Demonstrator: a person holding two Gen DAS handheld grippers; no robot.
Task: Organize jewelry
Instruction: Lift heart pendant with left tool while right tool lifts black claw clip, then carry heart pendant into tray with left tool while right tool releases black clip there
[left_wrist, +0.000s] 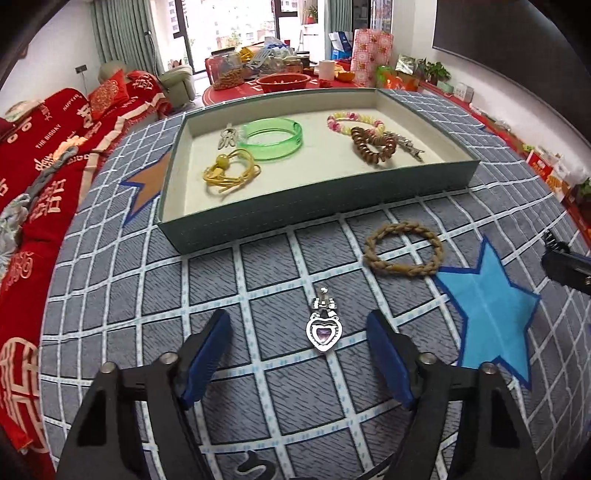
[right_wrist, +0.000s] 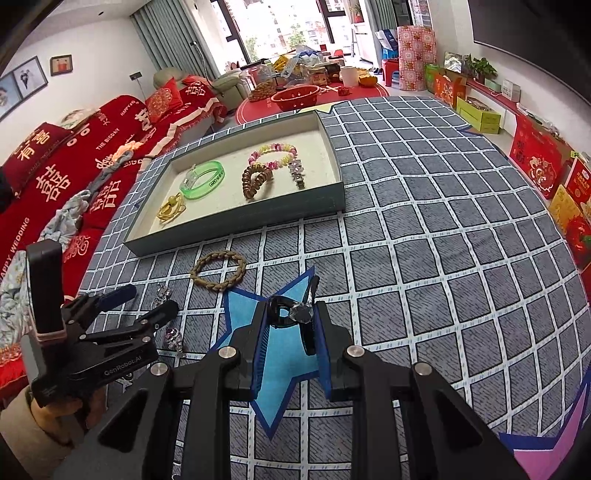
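My left gripper (left_wrist: 297, 315) stands open just above the checked cloth. A silver heart pendant (left_wrist: 324, 328) with a purple stone lies between its blue pads, touching neither. My right gripper (right_wrist: 291, 308) is shut on a black clip with a clear crystal (right_wrist: 301, 314), held over a blue star patch (right_wrist: 280, 365). A tan braided bracelet (left_wrist: 402, 251) lies on the cloth in front of the green-grey tray (left_wrist: 321, 188). In the tray are a green bangle (left_wrist: 273, 138), a yellow cord bracelet (left_wrist: 229, 173), a pink-and-yellow bead bracelet (left_wrist: 354, 120), a brown coil (left_wrist: 371, 147) and a silver clip (left_wrist: 404, 144).
The grey checked cloth (right_wrist: 443, 240) runs bare to the right of the tray. A red-covered sofa (right_wrist: 74, 166) lines the left side. Beyond the tray stands a red table (right_wrist: 351, 92) crowded with jars and a bowl. Red boxes (right_wrist: 535, 162) stand along the right wall.
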